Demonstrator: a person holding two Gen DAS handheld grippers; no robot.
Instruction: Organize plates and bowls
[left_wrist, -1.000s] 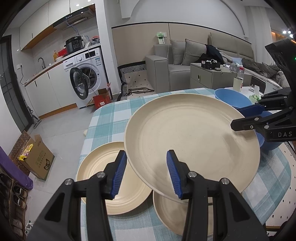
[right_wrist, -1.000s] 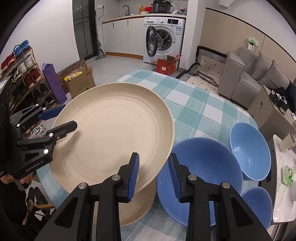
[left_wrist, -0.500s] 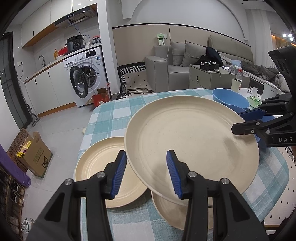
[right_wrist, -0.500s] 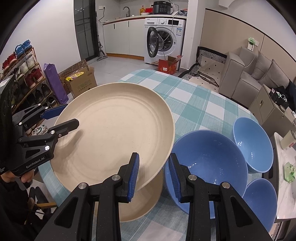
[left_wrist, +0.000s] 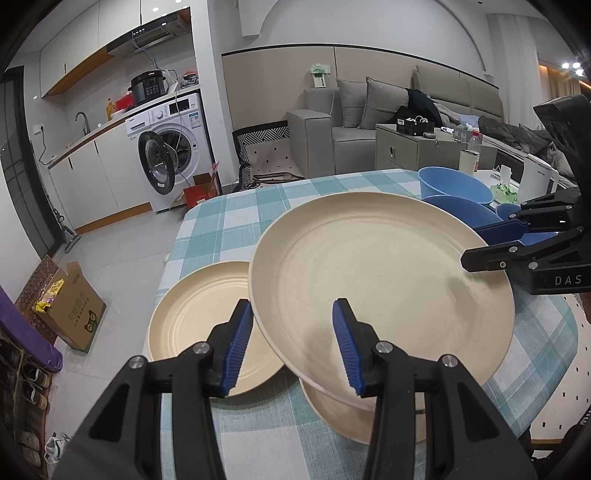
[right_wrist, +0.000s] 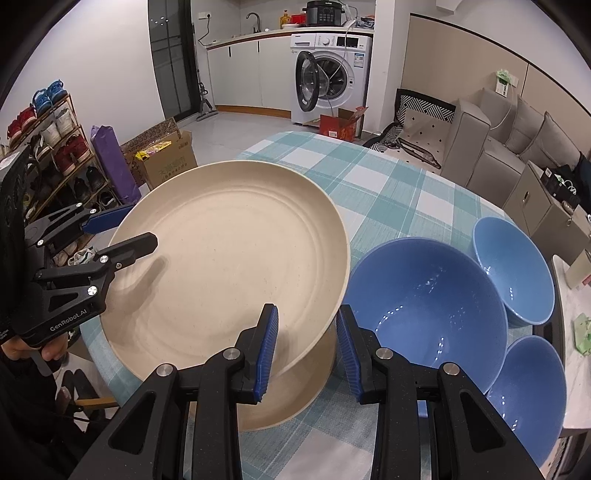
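Big plate: the large beige plate (left_wrist: 380, 280) is in the air, tilted, above a smaller beige plate (left_wrist: 362, 417) on the tabletop (left_wrist: 229, 229).
Left tongs: my left tongs (left_wrist: 291, 343) straddle its near rim, clamped on it as far as I can judge.
Right tongs: my right tongs (right_wrist: 306, 347) grip the opposite rim the same way.
Handling: I read it as stiff, light, smooth and a bit slippery; the raised rim is the only good purchase, so I hold it on two opposite edges.
Neighbours: a third beige plate (left_wrist: 195, 314) lies beside the stack; three blue bowls (right_wrist: 424, 314) sit just beyond.
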